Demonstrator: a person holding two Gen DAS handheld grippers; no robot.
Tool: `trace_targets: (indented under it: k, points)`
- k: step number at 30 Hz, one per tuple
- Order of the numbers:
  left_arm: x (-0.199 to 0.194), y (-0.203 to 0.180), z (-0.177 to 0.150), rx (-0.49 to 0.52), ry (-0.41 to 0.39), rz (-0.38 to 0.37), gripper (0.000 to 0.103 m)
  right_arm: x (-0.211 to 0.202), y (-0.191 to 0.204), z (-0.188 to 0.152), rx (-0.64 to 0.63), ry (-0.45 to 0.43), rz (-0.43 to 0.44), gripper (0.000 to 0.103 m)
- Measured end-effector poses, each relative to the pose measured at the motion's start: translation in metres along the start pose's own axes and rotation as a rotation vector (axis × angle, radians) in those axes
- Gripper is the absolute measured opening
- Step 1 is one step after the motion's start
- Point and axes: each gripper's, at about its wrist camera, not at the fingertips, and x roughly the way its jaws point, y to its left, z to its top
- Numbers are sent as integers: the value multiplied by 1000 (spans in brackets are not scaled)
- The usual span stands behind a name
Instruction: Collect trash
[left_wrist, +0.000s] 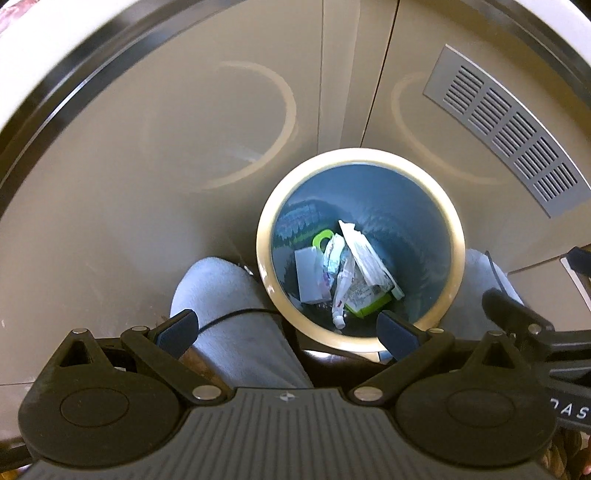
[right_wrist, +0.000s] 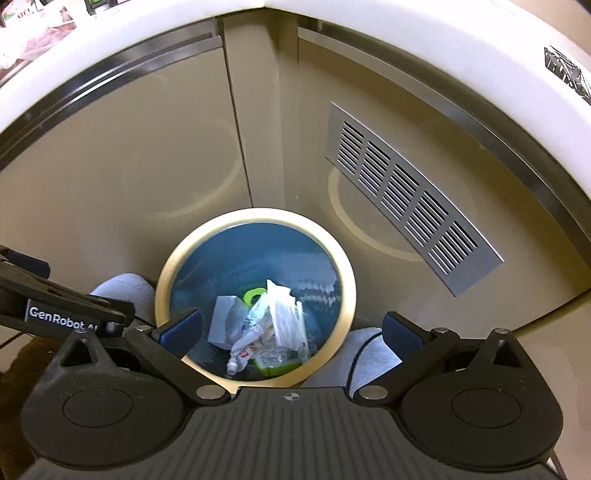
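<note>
**A:** How are your jaws standing?

**B:** I'm holding both spread wide with nothing between them. My left gripper is hovering over the near rim of the trash bin, and my right gripper is hanging over that rim too.

**A:** And the trash?

**B:** It's lying at the bottom of the bin: a crumpled white wrapper, a squeezed tube, a grey card, a green ring and a green carton, heaped towards the near wall.

**A:** What might go wrong?

**B:** I'm judging the collecting nearly finished, if nothing remains elsewhere. Dropping lower, I'm risking knocking the rim and tipping the bin, since it's standing free on the floor.

**A:** Anything crowding you?

**B:** My slippered feet are flanking the bin, and a cable is trailing over one. The cabinet doors are closing in behind, with a vent grille on the right one.
</note>
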Motion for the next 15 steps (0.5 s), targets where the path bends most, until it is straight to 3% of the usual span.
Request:
trace_targets:
  k: [15]
  points:
    - [26,-1,2,-12,58,-21,103,12,3,0,-3,20,-28,103]
